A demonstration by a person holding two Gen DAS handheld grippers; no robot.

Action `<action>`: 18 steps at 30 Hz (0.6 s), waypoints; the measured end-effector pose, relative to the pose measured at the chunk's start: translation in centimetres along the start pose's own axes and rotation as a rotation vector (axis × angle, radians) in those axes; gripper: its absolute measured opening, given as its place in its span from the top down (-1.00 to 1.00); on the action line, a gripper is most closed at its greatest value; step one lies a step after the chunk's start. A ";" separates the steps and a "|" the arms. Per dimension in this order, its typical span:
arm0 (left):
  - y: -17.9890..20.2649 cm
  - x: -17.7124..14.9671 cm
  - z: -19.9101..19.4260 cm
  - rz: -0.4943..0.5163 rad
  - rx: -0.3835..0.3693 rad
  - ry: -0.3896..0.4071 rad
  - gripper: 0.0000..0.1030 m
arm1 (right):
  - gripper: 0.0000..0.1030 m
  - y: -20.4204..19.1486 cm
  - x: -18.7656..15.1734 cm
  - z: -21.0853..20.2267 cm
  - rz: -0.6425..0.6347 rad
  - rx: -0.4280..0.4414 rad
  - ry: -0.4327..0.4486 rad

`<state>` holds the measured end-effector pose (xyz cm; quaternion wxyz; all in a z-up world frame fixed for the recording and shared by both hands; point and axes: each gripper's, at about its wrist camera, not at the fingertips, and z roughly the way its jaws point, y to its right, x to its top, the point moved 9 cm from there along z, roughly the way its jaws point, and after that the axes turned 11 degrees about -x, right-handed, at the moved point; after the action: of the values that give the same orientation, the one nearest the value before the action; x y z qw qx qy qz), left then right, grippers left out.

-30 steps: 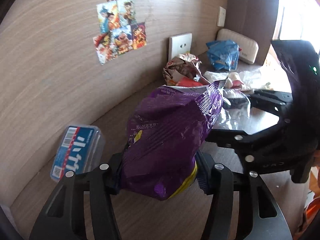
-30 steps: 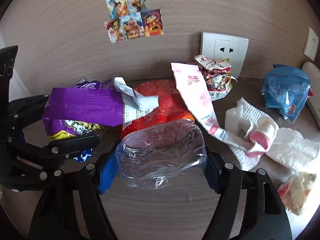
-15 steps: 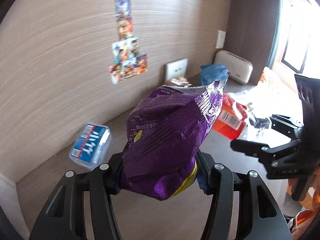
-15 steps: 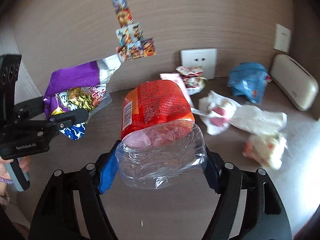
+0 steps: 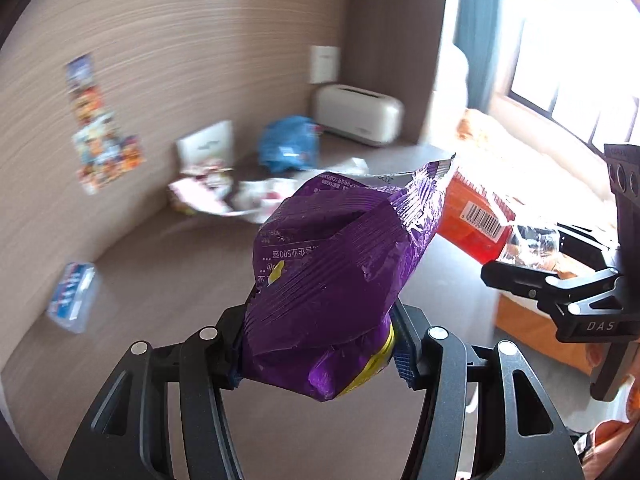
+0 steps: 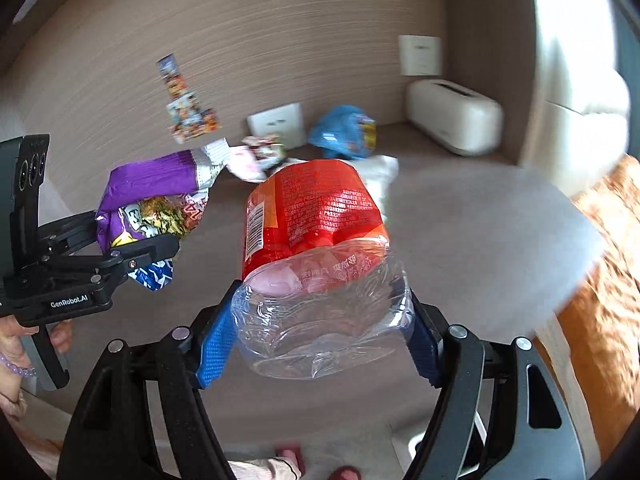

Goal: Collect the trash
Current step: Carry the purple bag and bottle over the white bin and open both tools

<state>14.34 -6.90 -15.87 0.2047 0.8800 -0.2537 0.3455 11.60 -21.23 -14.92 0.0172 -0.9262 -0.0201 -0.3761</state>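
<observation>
My left gripper (image 5: pixel 320 356) is shut on a crumpled purple snack bag (image 5: pixel 340 264) and holds it high above the brown tabletop (image 5: pixel 168 264). The same bag (image 6: pixel 152 200) shows at the left of the right wrist view. My right gripper (image 6: pixel 320 344) is shut on a crushed clear plastic bottle with a red label (image 6: pixel 316 240), also lifted off the table; the bottle (image 5: pixel 480 220) shows at the right of the left wrist view. More trash lies near the wall: a blue bag (image 6: pixel 346 130), white and pink wrappers (image 5: pixel 224 192) and crumpled tissue (image 6: pixel 380 176).
A small blue-labelled plastic box (image 5: pixel 72 296) lies at the table's left. A cream toaster-like box (image 6: pixel 454 120) stands at the back right. A white wall socket (image 6: pixel 278 124) and stickers (image 6: pixel 188 112) are on the wall. An orange cushion (image 6: pixel 600 280) lies off the table's right edge.
Both grippers have risen and pulled back from the wall with their loads. The trash pile and the plastic box now look farther away and lower.
</observation>
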 end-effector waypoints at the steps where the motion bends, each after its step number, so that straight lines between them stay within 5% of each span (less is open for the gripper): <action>1: 1.2 0.0 0.4 0.017 -0.014 -0.005 -0.07 | -0.43 1.1 -0.5 -0.5 0.017 -0.015 -0.003; 18: 22.4 -2.2 9.8 0.274 -0.280 -0.146 -0.08 | -0.43 18.6 -13.0 -9.0 0.318 -0.294 -0.062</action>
<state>4.74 -29.09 -19.88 0.2574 0.8228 -0.4307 0.2669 -3.03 -40.57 -17.88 -0.0595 -0.9213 0.1810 -0.3390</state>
